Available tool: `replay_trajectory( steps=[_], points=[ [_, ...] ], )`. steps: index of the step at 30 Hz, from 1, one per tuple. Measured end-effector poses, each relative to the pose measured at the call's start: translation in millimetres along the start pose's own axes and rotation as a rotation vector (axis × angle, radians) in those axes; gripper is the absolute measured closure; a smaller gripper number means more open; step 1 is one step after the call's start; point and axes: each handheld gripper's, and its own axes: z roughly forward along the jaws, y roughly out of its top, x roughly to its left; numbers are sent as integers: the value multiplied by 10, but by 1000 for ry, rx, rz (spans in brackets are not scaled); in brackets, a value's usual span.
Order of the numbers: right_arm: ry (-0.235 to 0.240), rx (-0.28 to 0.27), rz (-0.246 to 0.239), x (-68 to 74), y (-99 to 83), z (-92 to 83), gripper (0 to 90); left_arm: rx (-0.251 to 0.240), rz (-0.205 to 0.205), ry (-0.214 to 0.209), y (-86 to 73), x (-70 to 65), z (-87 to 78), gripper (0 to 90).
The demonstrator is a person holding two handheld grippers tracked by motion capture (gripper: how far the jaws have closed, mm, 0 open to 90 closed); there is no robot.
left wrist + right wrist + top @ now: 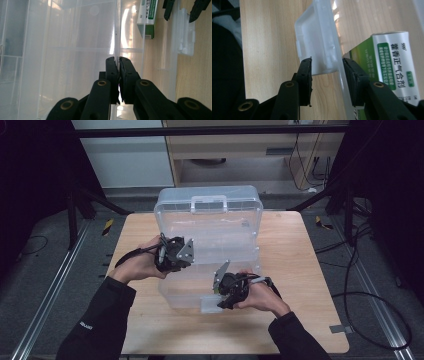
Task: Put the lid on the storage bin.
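1. The left gripper [117,62] has its fingers [111,72] pressed together on a thin clear wall edge of the storage box [210,265]. This pinch probably steadies the box, or its raised lid [207,210], while the other hand works.
2. The right gripper [327,67] has its fingers [305,75] spread to either side of the box's front latch [319,42]. The left pad is close to the flap without clearly pressing it, and the right one sits against the clear front wall. This looks like a set-up to work the latch.
3. Just beyond the right fingers, inside the box, lies a green-and-white carton [392,65], its long axis running away from them along the front wall.
4. The box sits mid-desk [300,270], its long axis across the desk. The latch side faces the person and the lid handle [208,202] is on the far side.
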Motion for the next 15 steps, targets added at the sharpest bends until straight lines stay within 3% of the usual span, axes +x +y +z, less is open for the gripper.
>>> replay_trajectory(
  steps=[3,8,15],
  points=[
    [-5,-29,15,-6,-17,-42,624,-2,-2,-4,-1,-8,3,857],
    [-23,-132,47,2,-89,-262,631,-3,-7,-1,4,-23,9,855],
    [-74,-217,125,5,-273,-493,740,-1,-13,-4,-1,-34,10,851]
  ],
)
